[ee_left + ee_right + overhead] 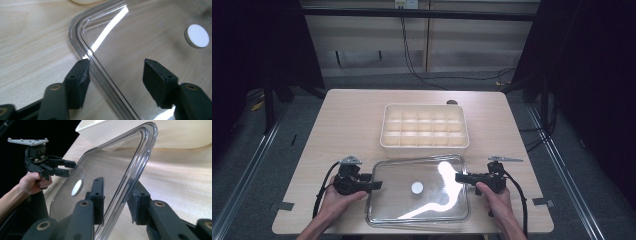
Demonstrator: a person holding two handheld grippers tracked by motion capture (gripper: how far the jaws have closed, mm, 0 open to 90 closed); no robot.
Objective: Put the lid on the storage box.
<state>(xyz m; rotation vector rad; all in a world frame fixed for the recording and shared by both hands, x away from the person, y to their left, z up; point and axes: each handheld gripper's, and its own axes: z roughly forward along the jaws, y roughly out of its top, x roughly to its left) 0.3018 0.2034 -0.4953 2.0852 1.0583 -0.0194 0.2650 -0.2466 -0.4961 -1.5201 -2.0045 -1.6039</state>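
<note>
A clear rectangular lid (397, 210) with a white round knob (417, 188) lies on the wooden table near the front edge. My left gripper (376, 185) is at the lid's left edge. In the left gripper view its jaws (116, 75) stand open, with the lid's raised rim (100, 72) running between them close to the left pad. My right gripper (460, 176) is at the lid's right edge. In the right gripper view it (118, 200) is shut on the lid's rim (130, 175). That view also shows the left gripper (67, 168) in a hand beyond the lid.
A cream box (384, 125) divided into several compartments stands just behind the lid, at mid-table. Its side wall (175, 135) rises beyond the lid in the right gripper view. Bare tabletop (342, 125) lies to the left and right of the box.
</note>
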